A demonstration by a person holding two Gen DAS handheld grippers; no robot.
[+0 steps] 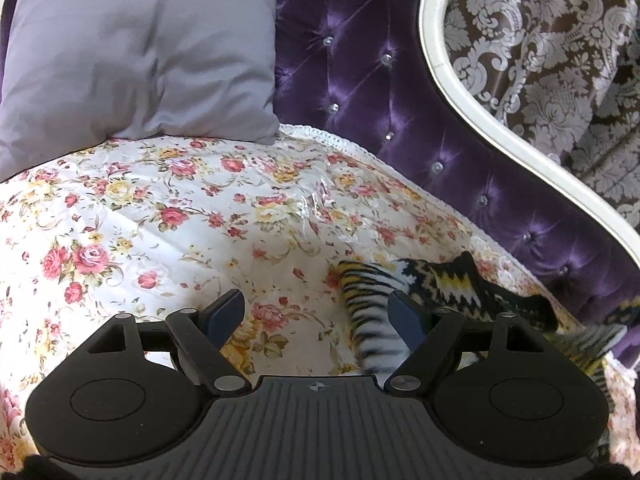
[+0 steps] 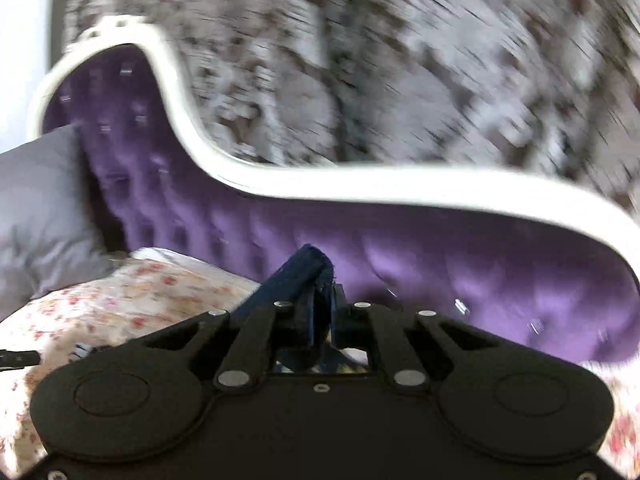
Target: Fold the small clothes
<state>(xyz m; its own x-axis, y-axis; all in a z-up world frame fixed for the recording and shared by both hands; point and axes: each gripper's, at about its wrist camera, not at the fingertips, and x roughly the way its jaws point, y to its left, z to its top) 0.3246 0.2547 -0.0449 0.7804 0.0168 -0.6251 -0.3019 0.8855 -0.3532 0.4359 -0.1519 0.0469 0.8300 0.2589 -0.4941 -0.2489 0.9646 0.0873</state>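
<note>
My left gripper (image 1: 316,304) hangs open just above the floral bedspread (image 1: 160,216), with nothing between its fingers. Right beside its right finger lies a sock with black, white and yellow stripes (image 1: 368,312), looking blurred. Behind that one, a black and yellow patterned sock (image 1: 460,284) lies close to the sofa back. The right wrist view is smeared by motion. In it my right gripper (image 2: 320,292) is shut on a dark blue piece of cloth (image 2: 296,276), which sticks up and to the left out of the jaws, lifted off the bedspread (image 2: 120,292).
A grey pillow (image 1: 136,48) leans at the back left of the seat. The tufted purple backrest (image 1: 380,92) with its white curved frame (image 1: 440,60) runs along the right. A brown and silver patterned curtain (image 1: 552,40) hangs behind it.
</note>
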